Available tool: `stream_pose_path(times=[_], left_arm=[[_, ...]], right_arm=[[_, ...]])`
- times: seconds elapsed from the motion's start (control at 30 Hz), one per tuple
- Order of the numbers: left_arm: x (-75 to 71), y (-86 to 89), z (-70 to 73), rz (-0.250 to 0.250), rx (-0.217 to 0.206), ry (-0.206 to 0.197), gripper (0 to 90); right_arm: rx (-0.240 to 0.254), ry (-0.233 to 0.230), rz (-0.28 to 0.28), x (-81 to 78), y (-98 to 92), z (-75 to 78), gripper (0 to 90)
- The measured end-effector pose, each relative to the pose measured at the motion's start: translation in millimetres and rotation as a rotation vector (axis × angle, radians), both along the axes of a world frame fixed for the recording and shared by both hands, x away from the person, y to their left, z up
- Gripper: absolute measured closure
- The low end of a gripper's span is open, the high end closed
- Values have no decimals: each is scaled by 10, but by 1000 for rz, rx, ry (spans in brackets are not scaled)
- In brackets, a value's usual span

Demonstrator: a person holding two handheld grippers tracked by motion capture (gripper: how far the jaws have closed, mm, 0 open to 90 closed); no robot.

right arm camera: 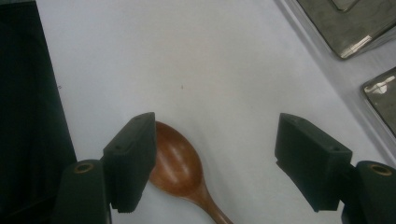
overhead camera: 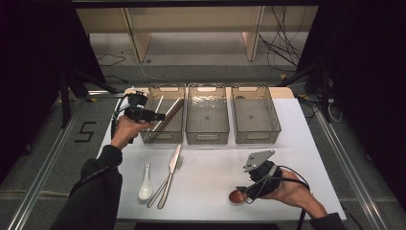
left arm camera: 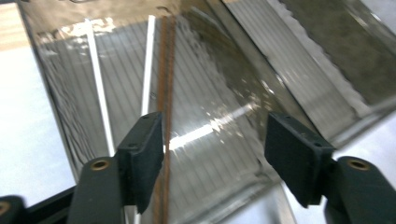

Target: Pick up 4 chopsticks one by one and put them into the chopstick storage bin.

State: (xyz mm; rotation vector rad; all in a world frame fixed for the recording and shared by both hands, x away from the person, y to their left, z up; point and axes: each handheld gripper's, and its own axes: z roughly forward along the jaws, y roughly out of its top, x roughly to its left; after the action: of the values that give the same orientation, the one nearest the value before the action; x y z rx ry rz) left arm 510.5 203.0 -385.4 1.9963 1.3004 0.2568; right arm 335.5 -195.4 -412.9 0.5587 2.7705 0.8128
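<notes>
**Desk:** What have you got at the right hand?

**Operator:** I see a brown wooden spoon (right arm camera: 177,161) lying flat on the white table (overhead camera: 215,177), near the front edge on my right. The right gripper (right arm camera: 215,161) is down over it with its jaws wide apart; the bowl of the spoon sits just beside the left jaw in the right gripper view, and I can't tell whether they touch. From the high view the same gripper (overhead camera: 245,194) hovers right at the spoon (overhead camera: 236,196), nothing clamped.

**Desk:** And the left?

**Operator:** The left gripper (left arm camera: 215,154) is also spread open, holding nothing. It's over the left bin (overhead camera: 165,136) of three clear plastic bins lined up at the back of the table. In that bin I see brown chopsticks (left arm camera: 166,70) and white chopsticks (left arm camera: 148,60) lying lengthwise; the brown pair runs close beside one jaw.

**Desk:** Other bins?

**Operator:** The middle bin (overhead camera: 207,136) and the right bin (overhead camera: 256,136) sit just beside each other; I can't make out anything in them.

**Desk:** Anything loose on the table?

**Operator:** Front left, a white ceramic spoon (overhead camera: 145,184), and just beside it a knife (overhead camera: 171,170) and a fork (overhead camera: 167,178) lying crossed over each other, well apart from the wooden spoon.
</notes>
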Motion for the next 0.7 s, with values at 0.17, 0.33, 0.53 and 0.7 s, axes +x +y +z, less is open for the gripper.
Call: stream_pose_path(times=[0.17,0.33,0.53,0.7], left_arm=[[-210,18,44,-49,-22,-31,254],[-407,12,46,-78,-29,-41,220],[-595,-17,5,-135,-49,-42,166],[-686,-10,-30,-153,-49,-55,156]], right_arm=[[-3,0,-1,8,-25,-6,298],[-12,8,-3,21,-41,-17,297],[-21,9,-3,31,-51,-34,296],[-33,16,2,36,-40,-68,293]])
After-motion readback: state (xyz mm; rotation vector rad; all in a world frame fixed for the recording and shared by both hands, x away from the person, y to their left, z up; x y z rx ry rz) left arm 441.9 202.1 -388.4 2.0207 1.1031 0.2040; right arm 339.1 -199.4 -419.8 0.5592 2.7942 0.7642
